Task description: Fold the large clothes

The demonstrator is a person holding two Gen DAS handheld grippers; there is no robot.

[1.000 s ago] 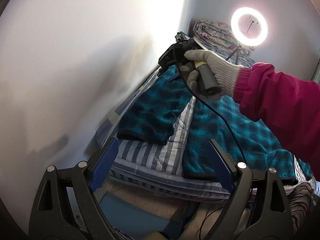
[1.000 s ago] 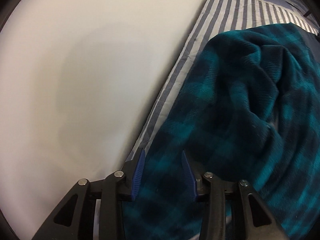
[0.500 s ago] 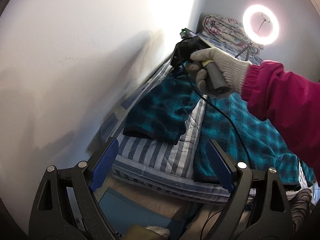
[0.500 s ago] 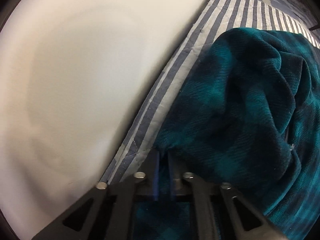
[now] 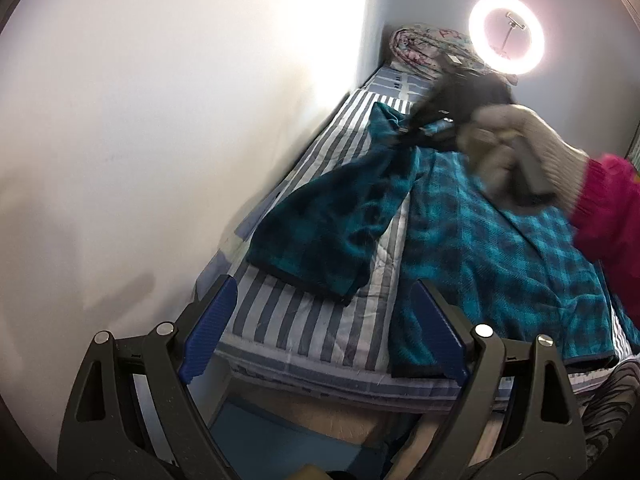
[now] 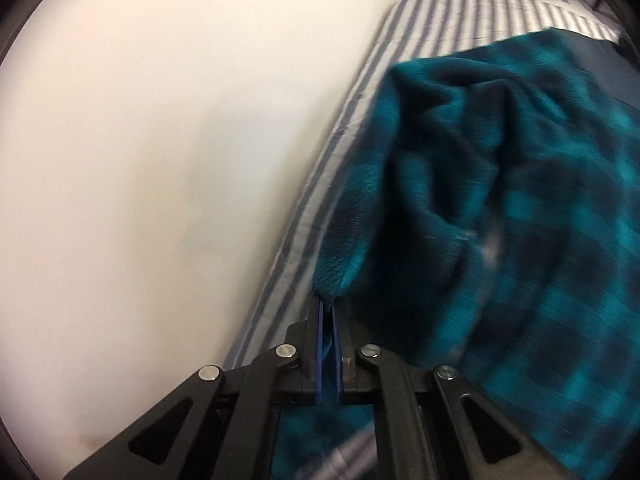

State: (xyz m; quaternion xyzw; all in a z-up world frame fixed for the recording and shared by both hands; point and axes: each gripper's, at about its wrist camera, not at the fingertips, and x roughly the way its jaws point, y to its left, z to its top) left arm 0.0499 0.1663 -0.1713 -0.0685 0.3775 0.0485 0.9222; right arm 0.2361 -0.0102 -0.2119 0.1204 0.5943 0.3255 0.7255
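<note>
A large teal and black plaid fleece garment [image 5: 500,248] lies spread on a striped bed [image 5: 304,320], one sleeve [image 5: 332,232] stretched toward the wall. My right gripper [image 6: 329,308] is shut on a fold of the garment [image 6: 480,208] near the sleeve's top, and the cloth hangs lifted from its pads. In the left wrist view the right gripper [image 5: 404,130] appears blurred, held by a gloved hand [image 5: 516,160] with a magenta sleeve. My left gripper [image 5: 324,328] hovers open over the bed's near end, nothing between its fingers.
A white wall [image 5: 160,120] runs along the bed's left side. A lit ring light [image 5: 506,34] and a rolled floral quilt [image 5: 424,50] stand at the far end. Below the bed's near edge sit a box [image 5: 320,416] and cables.
The right gripper's jaws closed on the fleece and it then rose and moved away from the wall, pulling the sleeve's top up. The left gripper stayed open and hardly moved.
</note>
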